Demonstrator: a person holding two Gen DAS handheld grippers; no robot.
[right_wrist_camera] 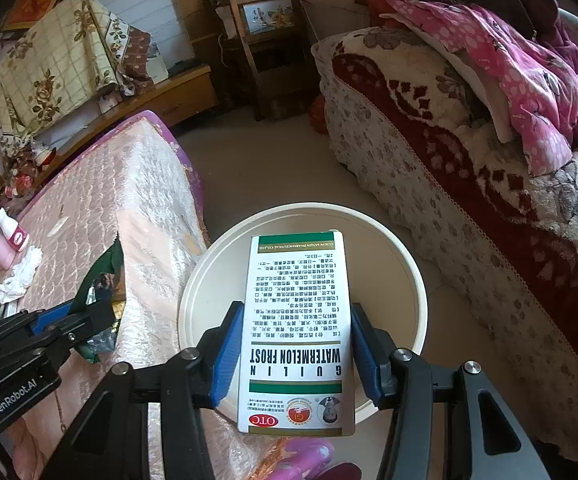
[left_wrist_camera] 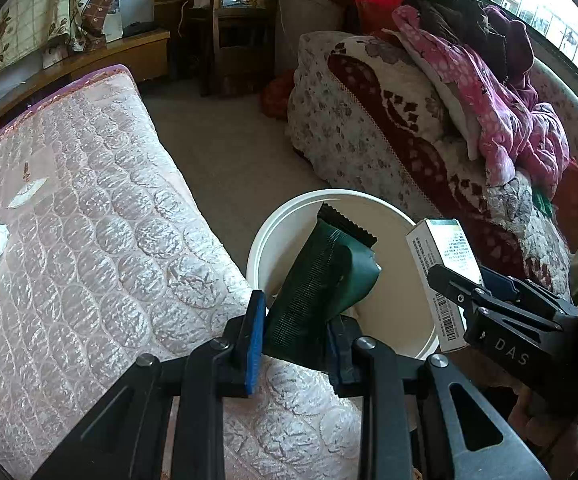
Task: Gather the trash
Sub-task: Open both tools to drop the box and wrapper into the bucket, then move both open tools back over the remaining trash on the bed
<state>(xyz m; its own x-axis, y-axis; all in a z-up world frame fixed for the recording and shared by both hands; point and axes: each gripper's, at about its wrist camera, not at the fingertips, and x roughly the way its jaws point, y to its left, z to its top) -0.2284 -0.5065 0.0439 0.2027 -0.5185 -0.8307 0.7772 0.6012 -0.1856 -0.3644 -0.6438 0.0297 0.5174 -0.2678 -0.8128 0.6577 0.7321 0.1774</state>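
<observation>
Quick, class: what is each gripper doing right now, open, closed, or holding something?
Left gripper: closed on the green wrapper.
Right gripper: closed on the white medicine box.

At six o'clock the dark green wrapper (left_wrist_camera: 321,288) had a black zigzag edge, beside a cream-white bucket (left_wrist_camera: 273,236). The box (right_wrist_camera: 297,332) was white with green bands and black print. At nine o'clock lay a pale pink quilted mattress (left_wrist_camera: 89,208); at two o'clock, a maroon-and-cream floral blanket (left_wrist_camera: 389,120).

The white bucket (right_wrist_camera: 409,264) has its floor hidden behind the medicine box (right_wrist_camera: 297,332).
</observation>
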